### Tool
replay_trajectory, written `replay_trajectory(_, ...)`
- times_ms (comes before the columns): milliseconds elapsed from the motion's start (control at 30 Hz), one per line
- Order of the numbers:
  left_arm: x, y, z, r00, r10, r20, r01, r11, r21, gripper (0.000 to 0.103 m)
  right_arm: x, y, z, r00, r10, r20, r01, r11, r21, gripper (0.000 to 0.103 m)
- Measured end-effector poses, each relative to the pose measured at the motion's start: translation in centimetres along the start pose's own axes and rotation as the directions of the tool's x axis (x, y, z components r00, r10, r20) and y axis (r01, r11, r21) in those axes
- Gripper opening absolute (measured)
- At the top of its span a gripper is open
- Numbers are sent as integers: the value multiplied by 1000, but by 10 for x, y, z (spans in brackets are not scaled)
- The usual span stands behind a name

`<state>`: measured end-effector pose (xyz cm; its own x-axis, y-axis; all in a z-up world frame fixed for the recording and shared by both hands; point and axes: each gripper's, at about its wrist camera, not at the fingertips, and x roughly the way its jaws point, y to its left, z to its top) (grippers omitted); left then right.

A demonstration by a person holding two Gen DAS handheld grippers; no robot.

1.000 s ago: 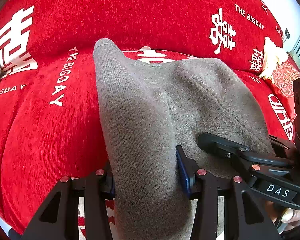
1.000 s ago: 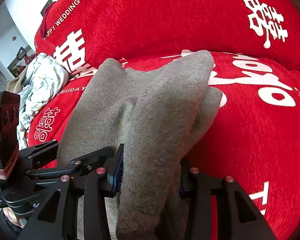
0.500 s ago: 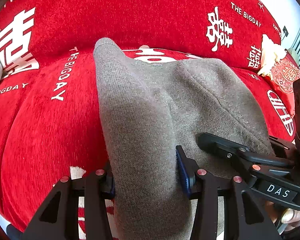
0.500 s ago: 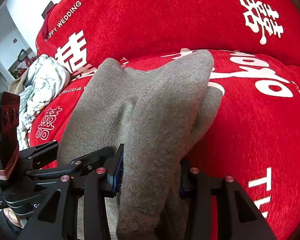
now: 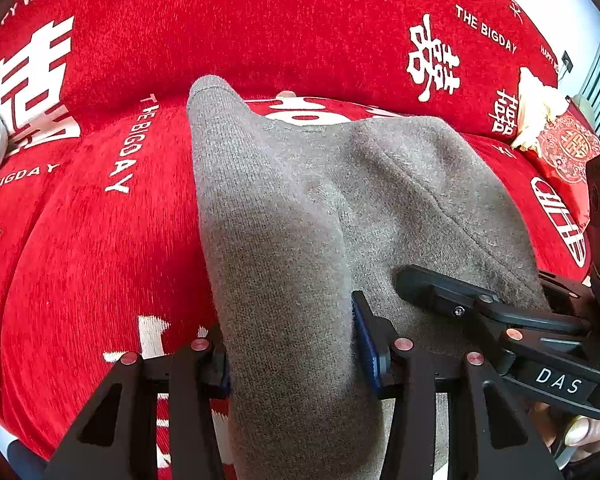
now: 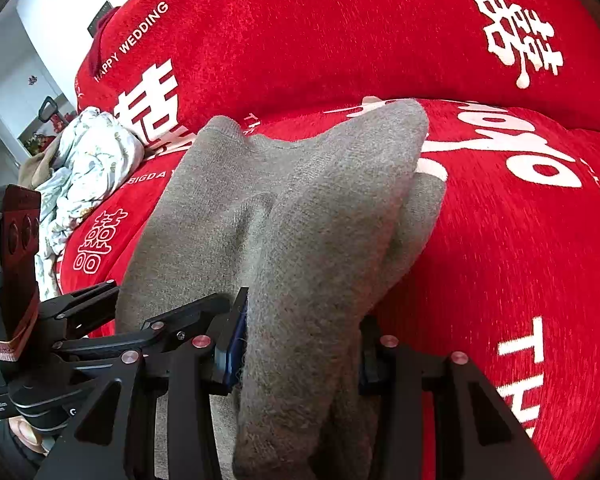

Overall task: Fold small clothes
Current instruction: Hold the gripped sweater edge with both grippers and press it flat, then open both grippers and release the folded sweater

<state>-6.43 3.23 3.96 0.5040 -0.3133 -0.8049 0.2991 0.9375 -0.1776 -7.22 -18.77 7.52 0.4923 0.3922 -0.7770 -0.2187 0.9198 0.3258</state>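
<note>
"THE BIGDAY" and "HAPPY WEDDING" on red sofa cover (image 5: 100, 240), "DAS" on right hand-held gripper (image 5: 404, 280)

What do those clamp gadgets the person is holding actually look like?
Each hand-held gripper is matte black plastic: two angular fingers with triangular cut-outs, pinkish round rivets at the joints and blue pads on the inner faces. From the left wrist view, the right hand-held gripper bears a white "DAS" label. From the right wrist view, the left hand-held gripper carries a dark boxy camera block.
</note>
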Motion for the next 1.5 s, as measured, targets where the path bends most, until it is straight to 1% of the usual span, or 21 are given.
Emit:
replay_trajectory(133,2,-1,-6,1000,7,10,-7,1000,12,49,1,0,-3,1000,-2,2,2,1000,-10,45)
replay_trajectory(300,3,8,-11,999,-30,15,30,999,-15,50,4,-8,-7,1000,20,1,-20,1000,7,45)
replay_trajectory(400,3,7,-13,999,-26,26,26,1000,-4,50,5,-11,-10,1000,29,3,-29,999,13,45)
replay_trajectory(500,3,8,-16,999,-24,36,23,1000,6,53,6,-15,-13,999,38,6,-38,999,19,46)
replay_trajectory(567,4,10,-18,999,-22,41,22,1000,6,61,8,-19,-15,999,45,5,-45,998,33,49)
replay_trajectory(600,5,12,-19,999,-18,45,18,1000,3,63,9,-22,-16,999,50,6,-50,998,43,53)
replay_trajectory(633,5,15,-20,999,-2,50,2,1000,-2,76,10,-25,-17,999,50,4,-50,997,53,60)
replay_trajectory(667,5,17,-22,998,41,52,-40,999,-10,93,11,-29,-18,999,43,2,-43,997,66,65)
replay_trajectory(700,5,20,-23,996,74,50,-73,997,-20,99,11,-33,-18,999,40,1,-40,996,78,72)
replay_trajectory(733,3,23,-23,996,80,50,-78,996,-35,101,10,-37,-19,999,36,2,-36,995,90,75)
replay_trajectory(800,-2,31,-20,997,63,49,-60,996,-73,101,0,-43,-17,999,22,23,-24,995,100,75)
replay_trajectory(900,-13,43,-9,992,89,89,-77,989,-129,101,-23,-47,-6,994,-32,106,22,995,95,76)
replay_trajectory(933,-13,46,-5,992,92,89,-79,987,-137,101,-28,-47,0,991,-32,130,21,996,89,76)
replay_trajectory(1000,-6,49,7,990,122,73,-111,983,-148,101,-32,-46,12,988,-4,152,-7,997,74,76)
replay_trajectory(1033,1,49,15,985,162,59,-153,978,-141,101,-31,-43,18,988,14,154,-23,998,57,76)
replay_trajectory(1100,12,48,23,980,198,39,-191,973,-127,101,-23,-36,27,989,45,138,-47,999,8,76)
replay_trajectory(1167,23,48,29,973,232,12,-230,967,-110,101,-9,-30,34,992,79,100,-76,997,-26,76)
replay_trajectory(1267,34,50,31,969,248,-4,-247,964,-101,101,15,-34,41,998,61,30,-60,998,-32,76)
replay_trajectory(1333,37,54,32,972,236,-8,-236,966,-110,101,31,-44,42,1000,29,-11,-29,1000,-8,75)
replay_trajectory(1433,36,54,32,972,233,-12,-233,966,-110,101,24,-49,45,1000,18,4,-18,1000,13,75)
replay_trajectory(1500,32,51,32,968,249,-5,-249,964,-98,101,3,-42,43,999,7,53,-7,1000,-5,75)
